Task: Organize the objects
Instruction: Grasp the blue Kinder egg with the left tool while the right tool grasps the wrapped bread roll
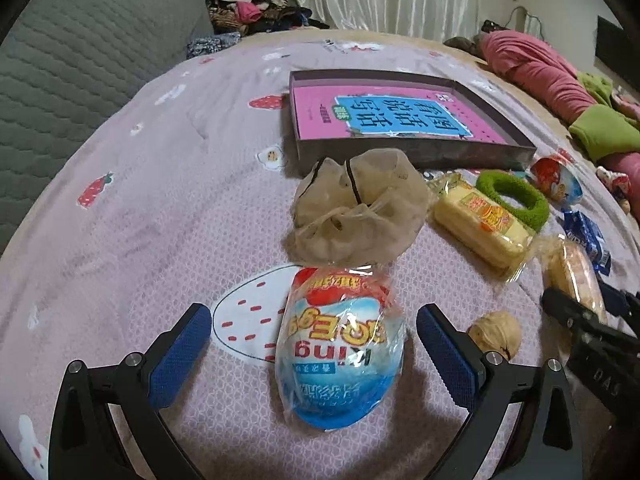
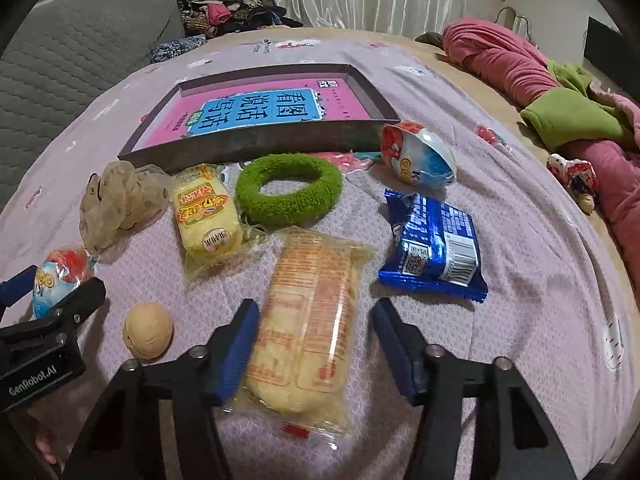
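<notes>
Your right gripper (image 2: 312,344) stood wide open around the long biscuit pack (image 2: 308,336) on the bed (image 2: 520,240), near its front edge; the walnut (image 2: 148,330) lay just beside.

My views are dim and soft, bowed and black at the corners; glare glints off the egg wrapper (image 1: 340,344).

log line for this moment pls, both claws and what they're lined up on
left claw: open around toy egg | right claw: open around cracker pack | box: holds only a book
</notes>
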Action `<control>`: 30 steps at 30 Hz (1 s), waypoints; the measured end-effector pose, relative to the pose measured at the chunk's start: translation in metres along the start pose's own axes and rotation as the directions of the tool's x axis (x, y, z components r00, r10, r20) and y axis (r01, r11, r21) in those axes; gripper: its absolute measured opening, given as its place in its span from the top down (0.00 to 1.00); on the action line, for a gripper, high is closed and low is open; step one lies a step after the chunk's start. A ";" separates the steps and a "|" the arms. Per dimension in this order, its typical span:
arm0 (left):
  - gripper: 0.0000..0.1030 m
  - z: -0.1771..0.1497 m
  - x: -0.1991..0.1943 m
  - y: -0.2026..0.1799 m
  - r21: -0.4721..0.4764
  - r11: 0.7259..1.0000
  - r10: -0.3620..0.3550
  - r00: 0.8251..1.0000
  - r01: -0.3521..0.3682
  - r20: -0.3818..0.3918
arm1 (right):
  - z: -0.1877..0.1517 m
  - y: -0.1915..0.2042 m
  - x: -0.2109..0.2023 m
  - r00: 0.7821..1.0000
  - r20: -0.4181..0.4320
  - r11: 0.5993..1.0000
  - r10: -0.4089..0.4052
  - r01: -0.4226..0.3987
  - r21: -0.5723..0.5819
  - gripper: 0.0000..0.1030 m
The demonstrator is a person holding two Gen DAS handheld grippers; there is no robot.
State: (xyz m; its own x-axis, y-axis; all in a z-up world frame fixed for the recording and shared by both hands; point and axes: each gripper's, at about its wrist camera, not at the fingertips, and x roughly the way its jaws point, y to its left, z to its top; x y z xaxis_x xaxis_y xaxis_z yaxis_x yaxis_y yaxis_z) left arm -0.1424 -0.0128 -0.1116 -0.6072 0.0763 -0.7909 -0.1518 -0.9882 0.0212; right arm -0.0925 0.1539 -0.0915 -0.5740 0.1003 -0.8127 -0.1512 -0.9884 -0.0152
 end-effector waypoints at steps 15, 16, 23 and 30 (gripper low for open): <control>0.48 -0.006 -0.009 0.006 -0.027 0.996 -0.086 0.996 0.086 -0.006 | -0.004 -0.005 -0.007 0.997 0.035 0.997 0.071 -0.069 -0.036 0.61; 0.48 -0.006 -0.010 0.005 -0.024 0.997 -0.080 0.997 0.080 -0.005 | -0.005 -0.006 -0.010 0.996 0.038 0.996 0.078 -0.076 -0.036 0.61; 0.48 -0.007 -0.027 0.002 -0.010 0.998 -0.069 0.997 0.069 0.025 | -0.009 -0.019 -0.022 0.995 0.044 0.996 0.092 -0.091 -0.026 0.61; 0.48 -0.014 -0.043 -0.007 0.000 0.998 -0.067 0.997 0.067 0.046 | -0.011 -0.025 -0.038 0.993 0.056 0.994 0.108 -0.106 -0.038 0.61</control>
State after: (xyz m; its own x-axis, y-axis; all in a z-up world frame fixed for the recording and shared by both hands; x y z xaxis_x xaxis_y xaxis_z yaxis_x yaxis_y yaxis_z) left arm -0.1046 -0.0108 -0.0863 -0.6310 0.1479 -0.7616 -0.1922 -0.9809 -0.0313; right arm -0.0588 0.1734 -0.0668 -0.6314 -0.0007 -0.7754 -0.0586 -0.9971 0.0486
